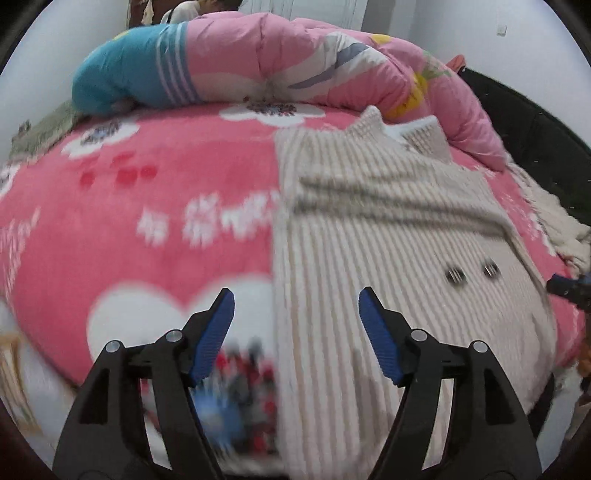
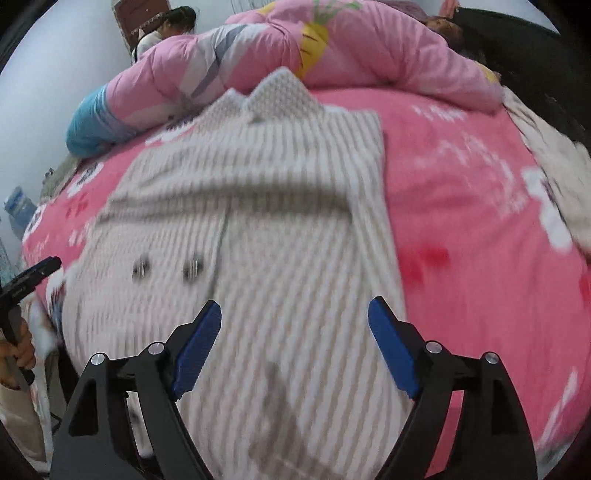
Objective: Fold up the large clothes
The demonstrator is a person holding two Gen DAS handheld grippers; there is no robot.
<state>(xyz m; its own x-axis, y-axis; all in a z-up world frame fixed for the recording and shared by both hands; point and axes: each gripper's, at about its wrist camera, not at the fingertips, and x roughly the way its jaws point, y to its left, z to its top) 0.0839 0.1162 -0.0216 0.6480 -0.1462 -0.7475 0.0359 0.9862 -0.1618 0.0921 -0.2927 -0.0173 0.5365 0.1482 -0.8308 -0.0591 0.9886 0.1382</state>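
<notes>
A cream ribbed knit cardigan (image 1: 369, 229) lies spread on a pink flowered bed blanket (image 1: 147, 221), collar toward the far side, sleeves folded across its body, two dark buttons (image 1: 456, 275) showing. My left gripper (image 1: 296, 301) is open and empty above the cardigan's near left edge. In the right wrist view the cardigan (image 2: 258, 206) fills the middle, and my right gripper (image 2: 295, 310) is open and empty above its near hem. The left gripper's black tip (image 2: 37, 271) shows at the left edge there. The right gripper's tip (image 1: 569, 288) shows at the right edge of the left view.
A rolled pink and blue quilt (image 1: 258, 62) lies along the far side of the bed. A person (image 2: 166, 29) sits beyond it. A white fringed cloth (image 1: 561, 221) lies at the bed's right edge beside a dark headboard (image 1: 535, 122).
</notes>
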